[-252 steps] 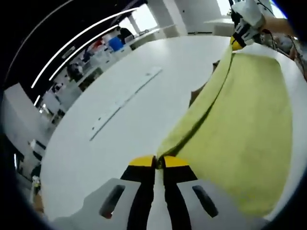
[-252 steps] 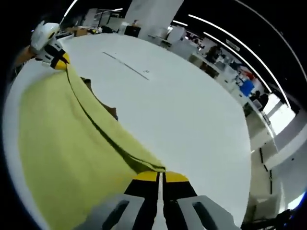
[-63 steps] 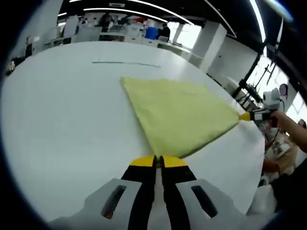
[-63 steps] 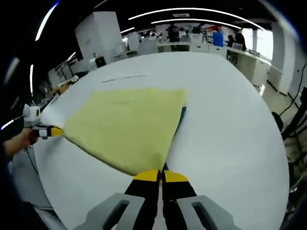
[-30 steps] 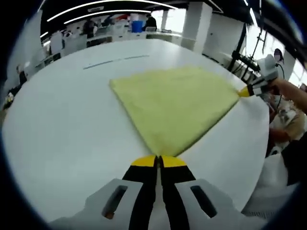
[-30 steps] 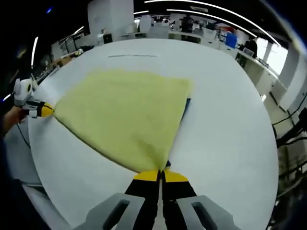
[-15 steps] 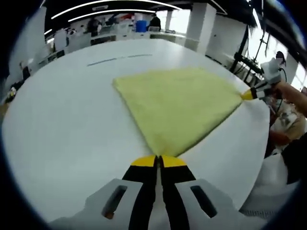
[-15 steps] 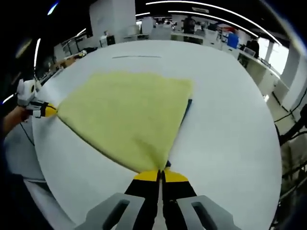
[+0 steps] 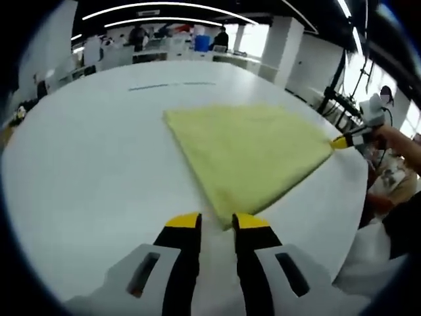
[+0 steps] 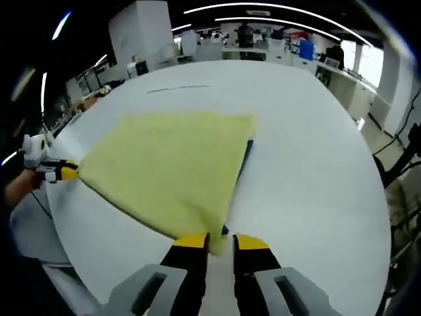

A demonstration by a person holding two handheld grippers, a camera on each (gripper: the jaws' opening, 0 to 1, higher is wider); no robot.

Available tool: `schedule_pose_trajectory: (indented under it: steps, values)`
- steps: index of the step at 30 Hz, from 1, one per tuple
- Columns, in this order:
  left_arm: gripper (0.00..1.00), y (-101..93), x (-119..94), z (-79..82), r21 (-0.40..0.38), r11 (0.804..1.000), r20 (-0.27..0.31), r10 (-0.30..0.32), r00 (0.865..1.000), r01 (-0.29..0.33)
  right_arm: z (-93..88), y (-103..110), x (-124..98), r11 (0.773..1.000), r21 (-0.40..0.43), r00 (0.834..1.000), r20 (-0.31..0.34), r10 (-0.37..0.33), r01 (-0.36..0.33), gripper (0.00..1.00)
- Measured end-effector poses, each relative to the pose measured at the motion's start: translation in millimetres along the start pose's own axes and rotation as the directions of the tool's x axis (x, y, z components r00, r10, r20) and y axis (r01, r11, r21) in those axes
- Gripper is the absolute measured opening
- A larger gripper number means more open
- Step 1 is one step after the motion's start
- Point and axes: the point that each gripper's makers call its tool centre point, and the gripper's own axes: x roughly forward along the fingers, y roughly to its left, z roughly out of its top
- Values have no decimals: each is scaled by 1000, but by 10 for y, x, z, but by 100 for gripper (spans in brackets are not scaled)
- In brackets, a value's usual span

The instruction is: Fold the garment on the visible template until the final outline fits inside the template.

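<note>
A yellow garment (image 9: 253, 151) lies folded flat on the round white table (image 9: 85, 164). My left gripper (image 9: 217, 224) stands open just short of the garment's near corner, with nothing between its jaws. In the right gripper view the same garment (image 10: 171, 164) spreads ahead, and my right gripper (image 10: 222, 243) is open at its near corner. A thin dark edge of the template (image 10: 247, 153) peeks out along the garment's right side. The right gripper (image 9: 343, 140) sits at the cloth's far right corner, and the left gripper (image 10: 60, 171) sits at its left corner.
A thin marked line (image 9: 171, 85) runs across the far part of the table (image 10: 309, 184). A person's hand (image 9: 391, 138) holds the right gripper past the table edge. Desks, screens and people fill the room behind.
Both grippers have gone from shut on the garment's near corners to open, letting the cloth go. The garment lies flat where it was.
</note>
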Motion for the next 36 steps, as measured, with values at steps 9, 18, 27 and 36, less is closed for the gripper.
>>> schedule_pose_trajectory:
  steps: [9,18,27,36]
  values:
    - [47,-30,-75,145,32,999,34,12,999,-13,218,133,-65,999,-43,993,117,32,-27,53]
    - [71,-163,-225,374,78,997,123,-37,992,27,378,383,-270,991,-86,975,190,113,-99,81]
    - [93,-216,-411,406,110,994,121,-39,992,26,401,592,-495,981,-141,966,201,160,-133,94]
    - [99,-144,-601,328,124,992,77,3,997,-13,448,691,-776,974,-197,955,249,158,-110,97]
